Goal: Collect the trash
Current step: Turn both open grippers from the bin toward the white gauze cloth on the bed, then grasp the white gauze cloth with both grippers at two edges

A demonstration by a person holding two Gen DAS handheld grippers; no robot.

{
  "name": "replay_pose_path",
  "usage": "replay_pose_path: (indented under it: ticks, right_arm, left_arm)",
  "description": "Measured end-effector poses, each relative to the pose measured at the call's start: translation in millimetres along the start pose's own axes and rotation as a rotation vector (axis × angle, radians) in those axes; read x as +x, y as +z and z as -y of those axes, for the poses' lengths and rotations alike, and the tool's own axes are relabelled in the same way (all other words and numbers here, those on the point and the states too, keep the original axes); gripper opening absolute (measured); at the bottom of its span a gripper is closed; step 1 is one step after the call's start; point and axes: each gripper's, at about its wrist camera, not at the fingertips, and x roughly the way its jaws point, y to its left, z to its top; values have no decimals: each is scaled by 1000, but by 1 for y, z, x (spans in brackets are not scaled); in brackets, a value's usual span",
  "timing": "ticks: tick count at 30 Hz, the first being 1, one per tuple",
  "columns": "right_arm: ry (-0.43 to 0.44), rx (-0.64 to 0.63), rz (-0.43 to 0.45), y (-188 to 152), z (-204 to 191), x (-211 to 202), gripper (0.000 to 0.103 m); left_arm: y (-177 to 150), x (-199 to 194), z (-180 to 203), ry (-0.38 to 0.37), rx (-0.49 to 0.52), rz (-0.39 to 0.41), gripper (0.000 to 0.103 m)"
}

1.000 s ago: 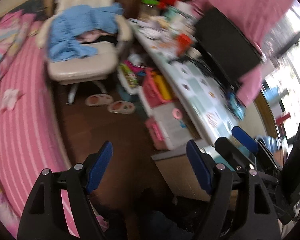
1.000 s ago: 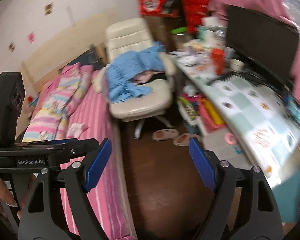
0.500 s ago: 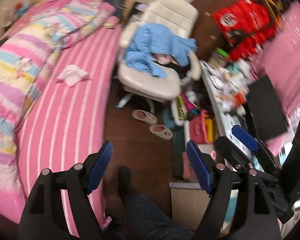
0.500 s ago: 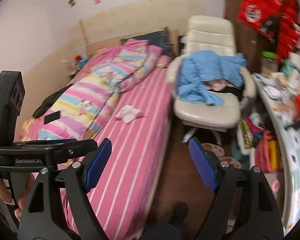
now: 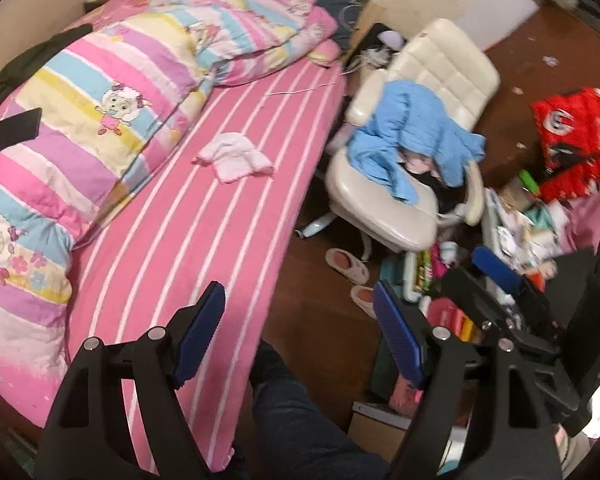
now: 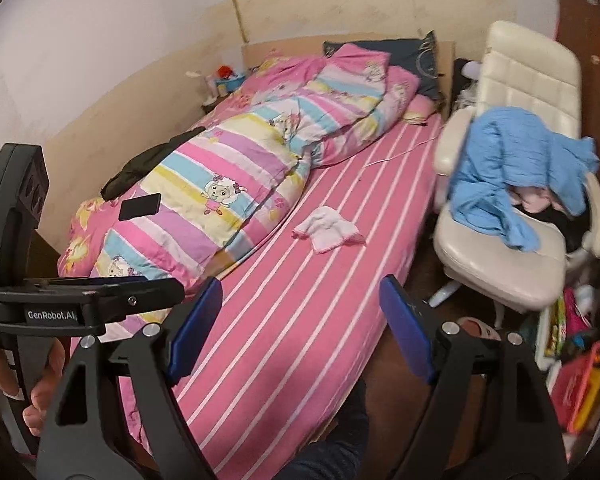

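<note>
Two grippers, left gripper (image 5: 296, 332) and right gripper (image 6: 300, 326), both have their jaws wide apart with nothing in them. From the left: striped cartoon-sheep quilt (image 6: 228, 184), then the crumpled white-and-pink tissue-like wad (image 6: 328, 228) lying mid pink striped bed sheet (image 6: 300, 320), then the cream office chair (image 6: 512, 184). Wad looks light and squishy, so I'd pinch its bunched-up middle.

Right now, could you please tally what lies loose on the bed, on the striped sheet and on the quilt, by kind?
Crumpled white-and-pink cloth on the striped sheet: 1
Flat black slab, maybe a phone, on the quilt: 1
Dark garment along the quilt's far edge: 1
Total: 3
</note>
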Motion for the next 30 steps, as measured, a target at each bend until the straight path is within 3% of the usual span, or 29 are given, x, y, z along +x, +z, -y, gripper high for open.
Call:
replay_pose_path:
  ticks: [14, 19, 30]
  right_arm:
    - [50, -27, -186, 85, 64, 192, 80]
    - [52, -62, -255, 93, 77, 267, 80]
    - [72, -85, -423, 77, 109, 419, 80]
  left_arm:
    - [135, 153, -61, 75, -110, -152, 74]
    - [172, 223, -86, 100, -114, -217, 74]
    - [210, 349, -149, 121, -167, -314, 74]
